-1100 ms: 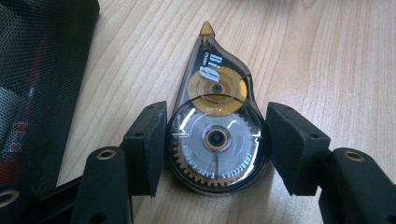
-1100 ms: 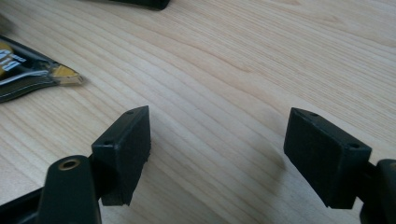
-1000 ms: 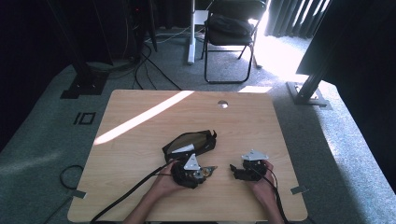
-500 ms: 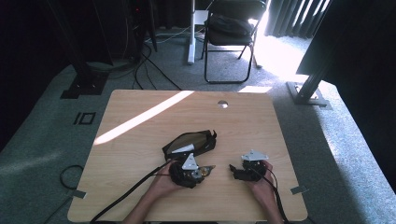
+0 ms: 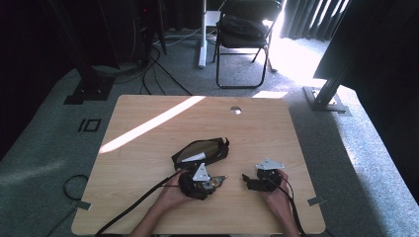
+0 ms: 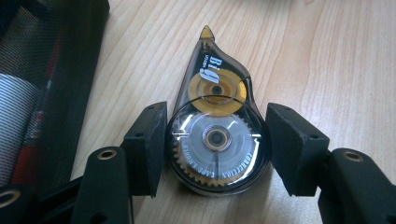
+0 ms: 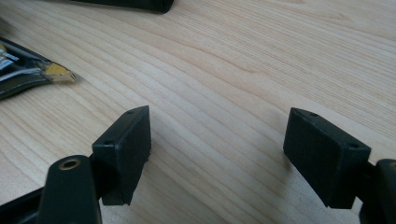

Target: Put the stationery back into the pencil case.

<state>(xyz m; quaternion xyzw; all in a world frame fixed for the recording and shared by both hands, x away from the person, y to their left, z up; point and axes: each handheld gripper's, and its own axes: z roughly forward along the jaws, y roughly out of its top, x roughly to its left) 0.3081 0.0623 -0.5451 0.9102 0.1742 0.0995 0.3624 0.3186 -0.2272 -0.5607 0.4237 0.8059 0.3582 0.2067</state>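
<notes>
A correction tape dispenser [image 6: 215, 135] was seen flat on the wooden table [image 5: 148, 148], just beside a black mesh pouch [image 5: 200, 150]. It was straddled loosely by the left gripper [image 6: 217, 149], jaws not clamped. The right gripper [image 7: 217, 154], nearby, was spread wide, nothing held.

We see a light wooden table [image 5: 148, 148] bearing a black mesh pouch [image 5: 201, 150]; just below it our left gripper [image 5: 217, 181] and right gripper [image 5: 246, 178] rest, near each other.
</notes>
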